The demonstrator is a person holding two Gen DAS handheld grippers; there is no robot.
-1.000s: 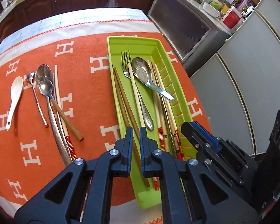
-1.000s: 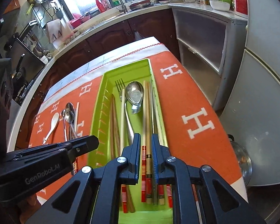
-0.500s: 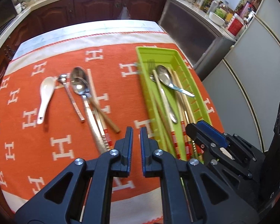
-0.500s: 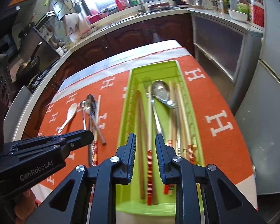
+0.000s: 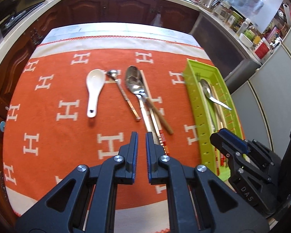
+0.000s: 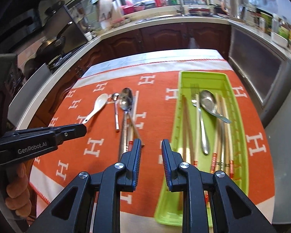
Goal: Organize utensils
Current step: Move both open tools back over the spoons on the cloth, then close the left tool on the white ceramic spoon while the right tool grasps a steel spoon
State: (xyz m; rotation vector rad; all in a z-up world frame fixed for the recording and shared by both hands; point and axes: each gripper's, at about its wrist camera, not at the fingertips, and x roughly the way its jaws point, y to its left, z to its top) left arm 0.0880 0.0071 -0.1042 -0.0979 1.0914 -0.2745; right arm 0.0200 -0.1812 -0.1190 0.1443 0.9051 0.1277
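Observation:
A green tray (image 5: 192, 89) (image 6: 240, 116) on the right of the orange cloth holds a fork, a metal spoon (image 6: 208, 102) and several chopsticks. Left of it lie a white ceramic spoon (image 5: 94, 91) (image 6: 99, 104), a thin small spoon (image 5: 124, 95), two stacked metal spoons (image 5: 134, 83) (image 6: 125, 101) and chopsticks (image 5: 157, 114). My left gripper (image 5: 141, 137) hovers just short of the loose utensils' handle ends, nearly shut and empty. My right gripper (image 6: 151, 145) is open and empty above the cloth, between the loose utensils and the tray.
The orange cloth (image 5: 67, 128) covers a table that ends at a white border at the far side. Dark wooden cabinets (image 5: 126, 7) and a counter run behind. Grey cabinets (image 5: 271, 89) stand close on the right.
Both grippers have swung left from over the tray toward the loose utensils on the cloth. The right jaws have opened wider. The left jaws stay close together.

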